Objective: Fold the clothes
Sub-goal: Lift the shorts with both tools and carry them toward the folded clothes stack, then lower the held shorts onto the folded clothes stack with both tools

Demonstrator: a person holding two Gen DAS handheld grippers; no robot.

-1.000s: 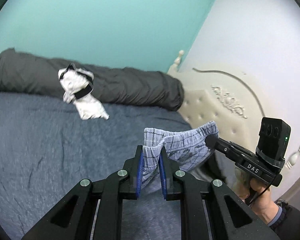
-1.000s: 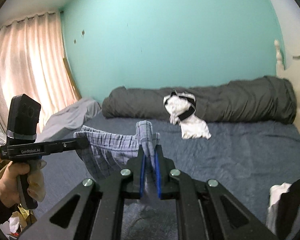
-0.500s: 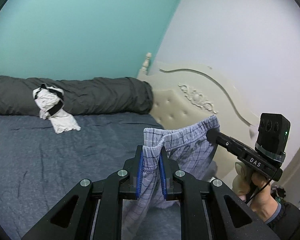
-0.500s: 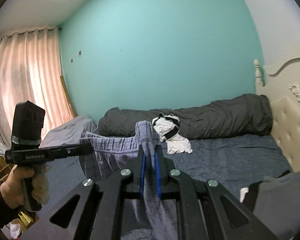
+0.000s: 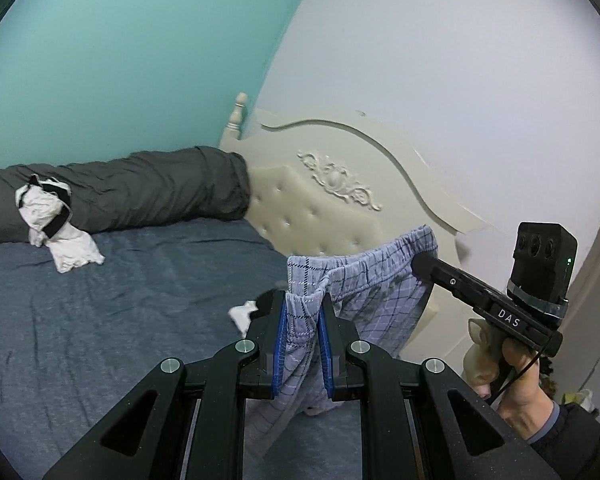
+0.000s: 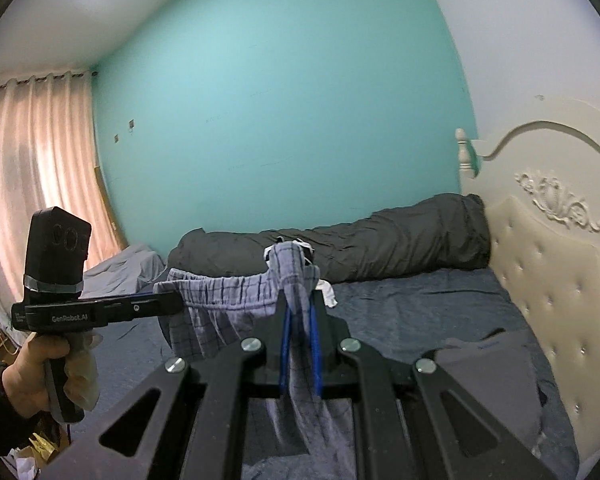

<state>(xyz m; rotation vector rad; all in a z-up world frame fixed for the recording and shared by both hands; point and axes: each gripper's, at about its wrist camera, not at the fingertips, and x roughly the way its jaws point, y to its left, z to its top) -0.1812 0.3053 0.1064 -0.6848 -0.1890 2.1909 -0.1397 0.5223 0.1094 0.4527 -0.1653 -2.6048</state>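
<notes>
1. A bedroom with a teal wall and a cream tufted headboard; the bed wears a blue-grey sheet, with a dark rolled duvet along the wall.
2. At the left, a crumpled white-and-black garment leans on the duvet. A grey piece of cloth lies on the sheet near the headboard, not visibly folded.
3. The plaid shorts hang in the air above the bed, held up by the waistband, their legs drooping toward the sheet.
4. The left claw is closed, pinching one end of the waistband between its blue pads.
5. The right claw is likewise clamped on the other end; from the left wrist it shows as a black bar meeting the cloth beside the headboard.
6. The waistband's long axis runs level from claw to claw, slightly slack. Neither hand is nearer; each is on its own corner.
7. Both hands hold their handles upright at about equal height, the right hand low by the headboard and the left hand toward the curtain.
8. Any laying-down would depend on keeping that axis level over bare sheet.
</notes>
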